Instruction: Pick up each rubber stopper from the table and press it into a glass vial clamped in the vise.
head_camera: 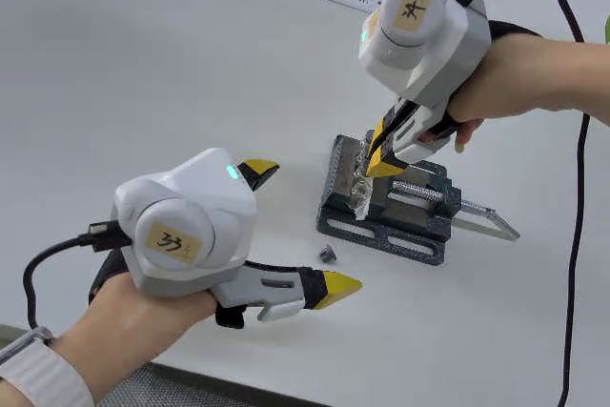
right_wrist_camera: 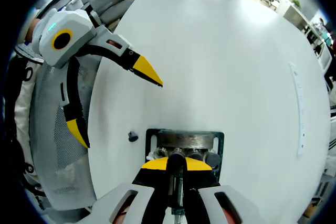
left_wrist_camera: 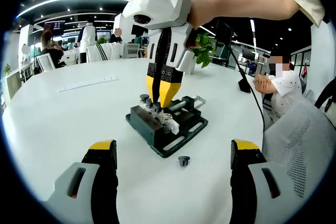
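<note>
Right gripper (head_camera: 378,165) jaws pinched on stopper (right_wrist_camera: 176,158) over glass vial (head_camera: 360,193) in vise (head_camera: 419,221). We'd keep it square to vial mouth, press straight down, gently. Left gripper (head_camera: 300,227) jaws wide apart, holding nothing. Loose stopper (head_camera: 327,254) lies on table (head_camera: 143,64) just beside vise.

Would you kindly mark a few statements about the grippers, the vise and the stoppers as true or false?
1. The left gripper is open and empty. True.
2. The right gripper is well off to one side of the vise. False: it is above the vise, its tips shut on a stopper and down at the vials.
3. A loose stopper lies on the table beside the vise. True.
4. The left gripper touches the loose stopper. False: they are apart.
</note>
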Available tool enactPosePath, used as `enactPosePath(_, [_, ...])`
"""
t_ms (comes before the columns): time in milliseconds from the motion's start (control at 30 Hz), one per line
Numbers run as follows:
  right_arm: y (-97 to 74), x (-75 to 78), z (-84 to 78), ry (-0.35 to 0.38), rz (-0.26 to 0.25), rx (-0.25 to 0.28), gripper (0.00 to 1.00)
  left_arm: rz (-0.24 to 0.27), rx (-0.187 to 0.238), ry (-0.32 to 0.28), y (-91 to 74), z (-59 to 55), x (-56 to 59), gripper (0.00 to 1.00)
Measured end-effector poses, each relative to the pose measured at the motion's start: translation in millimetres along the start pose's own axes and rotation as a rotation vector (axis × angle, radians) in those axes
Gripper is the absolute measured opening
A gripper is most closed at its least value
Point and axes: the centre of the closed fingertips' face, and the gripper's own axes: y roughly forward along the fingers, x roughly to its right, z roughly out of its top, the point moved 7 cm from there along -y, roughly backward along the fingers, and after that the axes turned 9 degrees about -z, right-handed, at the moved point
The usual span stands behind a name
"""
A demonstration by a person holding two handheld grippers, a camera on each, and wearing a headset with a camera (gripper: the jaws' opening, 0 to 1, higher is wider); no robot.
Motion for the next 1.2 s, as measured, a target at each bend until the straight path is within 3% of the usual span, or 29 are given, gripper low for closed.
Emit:
enactPosePath(267, [2.3,0.2,4.5,-0.016,0.008,-0.063,0.02,0.001,-0.001,-0.002,-0.2,-0.8,-0.9,0.88])
enactPosePath(433, [2.7,1.2,4.5,-0.013,0.010,-0.074,0.02,0.002,0.001,-0.006,0.7,-0.5,-0.5,0.88])
enactPosePath(667, [3.5,2.5,3.3,0.007,0.022,-0.070,0.01,0.000,0.001,-0.011,1.9,-1.3,-0.5,0.88])
enactPosePath(867, [2.8,0.5,4.2,-0.027,0.001,-0.083,0.02,-0.006,-0.004,-0.012,2.5,-2.8,-0.1,0.87])
enactPosePath(1200, [2.2,2.7,0.7,-0.017,-0.004,-0.038,0.04,-0.005,-0.004,-0.018,2.3,-3.5,-1.0,0.86])
